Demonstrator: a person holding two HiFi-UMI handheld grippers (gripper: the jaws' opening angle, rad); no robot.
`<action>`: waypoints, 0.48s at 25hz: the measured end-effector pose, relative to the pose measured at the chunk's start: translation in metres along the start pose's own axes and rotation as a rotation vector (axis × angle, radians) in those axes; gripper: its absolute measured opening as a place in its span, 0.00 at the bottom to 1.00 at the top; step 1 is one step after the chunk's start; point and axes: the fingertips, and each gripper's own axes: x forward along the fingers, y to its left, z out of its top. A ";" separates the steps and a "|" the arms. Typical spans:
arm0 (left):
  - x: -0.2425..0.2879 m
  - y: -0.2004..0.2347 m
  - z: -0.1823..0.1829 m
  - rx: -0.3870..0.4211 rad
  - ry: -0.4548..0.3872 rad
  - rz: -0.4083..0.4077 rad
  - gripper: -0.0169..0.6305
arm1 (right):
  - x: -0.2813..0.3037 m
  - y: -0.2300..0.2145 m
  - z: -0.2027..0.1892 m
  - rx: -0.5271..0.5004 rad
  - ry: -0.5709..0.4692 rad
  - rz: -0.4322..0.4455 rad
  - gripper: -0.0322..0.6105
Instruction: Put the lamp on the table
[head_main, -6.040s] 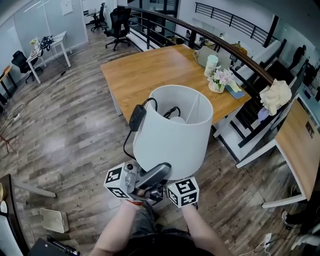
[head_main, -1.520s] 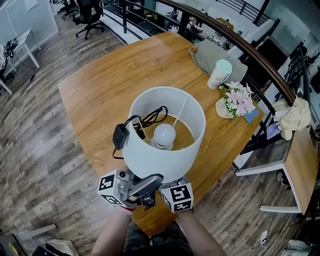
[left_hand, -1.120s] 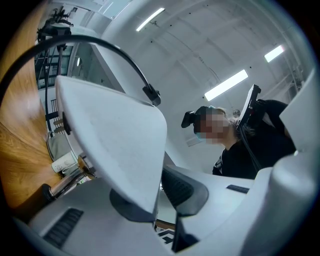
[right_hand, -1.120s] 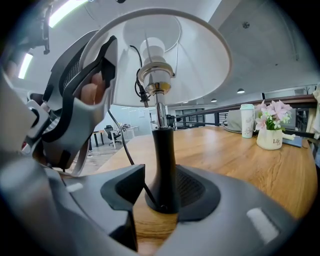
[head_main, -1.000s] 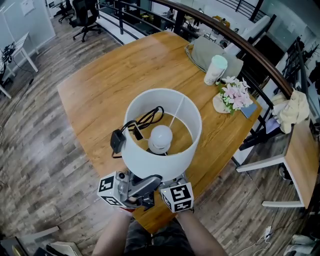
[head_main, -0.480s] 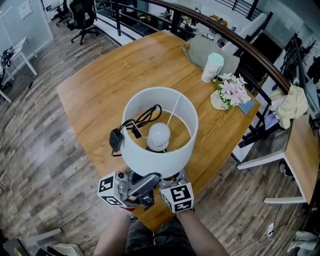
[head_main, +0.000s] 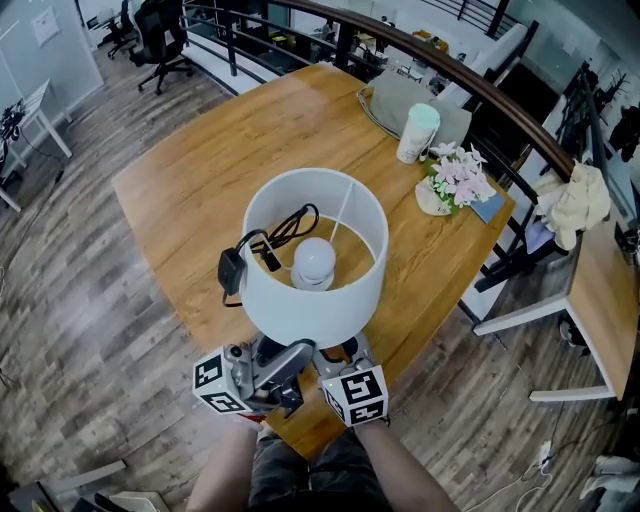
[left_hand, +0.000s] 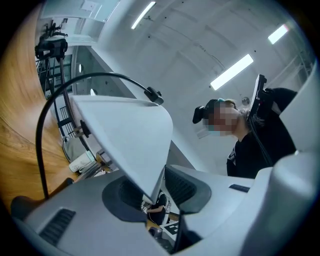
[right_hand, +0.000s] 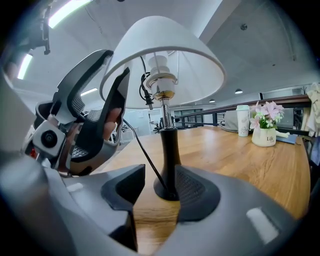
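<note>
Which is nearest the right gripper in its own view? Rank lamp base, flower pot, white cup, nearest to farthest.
1. lamp base: centre, right at the jaws.
2. flower pot: far right on the table.
3. white cup: behind the pot, slightly left.

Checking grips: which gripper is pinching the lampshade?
The left gripper: its fingers clamp the lampshade rim; the right gripper stands open by the stem.

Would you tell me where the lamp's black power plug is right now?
In the head view, the black power plug hangs outside the left rim of the lampshade, its cord looped inside beside the bulb.
</note>
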 end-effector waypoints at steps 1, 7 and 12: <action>-0.002 0.000 -0.002 0.000 0.009 0.006 0.17 | -0.001 0.000 -0.001 0.001 0.001 -0.001 0.35; -0.009 0.000 -0.022 0.034 0.116 0.041 0.17 | -0.007 0.002 -0.004 0.006 -0.003 -0.021 0.31; -0.019 0.003 -0.038 0.045 0.180 0.079 0.17 | -0.012 0.004 -0.005 0.011 -0.012 -0.027 0.29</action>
